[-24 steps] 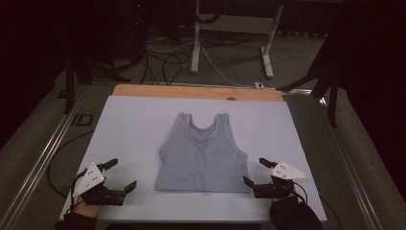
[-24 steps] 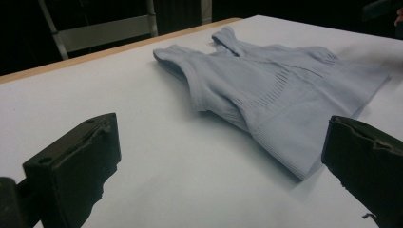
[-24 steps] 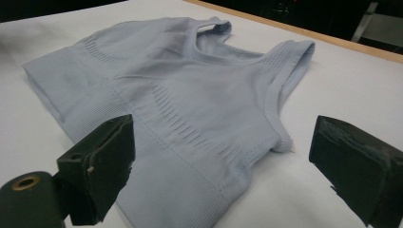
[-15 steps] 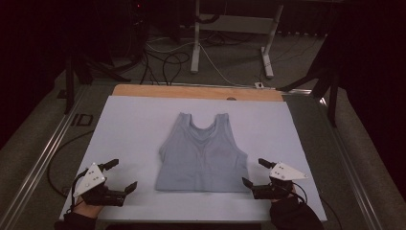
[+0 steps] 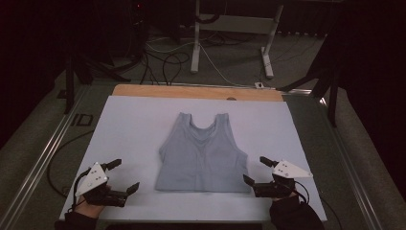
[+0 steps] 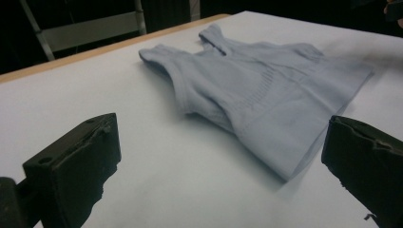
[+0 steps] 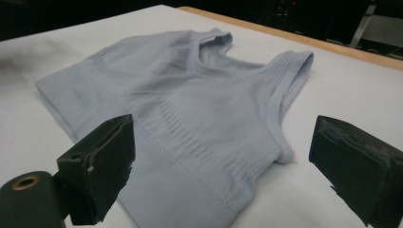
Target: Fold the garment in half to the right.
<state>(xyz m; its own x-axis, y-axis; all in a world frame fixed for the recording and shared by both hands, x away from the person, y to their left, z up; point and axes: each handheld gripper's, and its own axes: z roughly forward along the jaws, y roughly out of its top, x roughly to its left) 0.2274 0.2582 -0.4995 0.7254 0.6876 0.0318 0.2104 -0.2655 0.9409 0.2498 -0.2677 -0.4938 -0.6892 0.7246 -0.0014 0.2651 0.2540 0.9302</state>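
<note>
Flanking the flat-lying tank top (image 5: 201,155), left gripper (image 5: 120,176) and right gripper (image 5: 254,171) gaping empty (likely readying for hem corners).

tank top (image 7: 190,118): hem corner nearest the camera hidden behind right gripper's near jaw | person's hands below tank top: cut off by bottom edge in high view | dark room beyond bench (image 5: 119,139): too dim to tell

Pale blue tank top (image 5: 201,155) lies flat mid-table.
</note>
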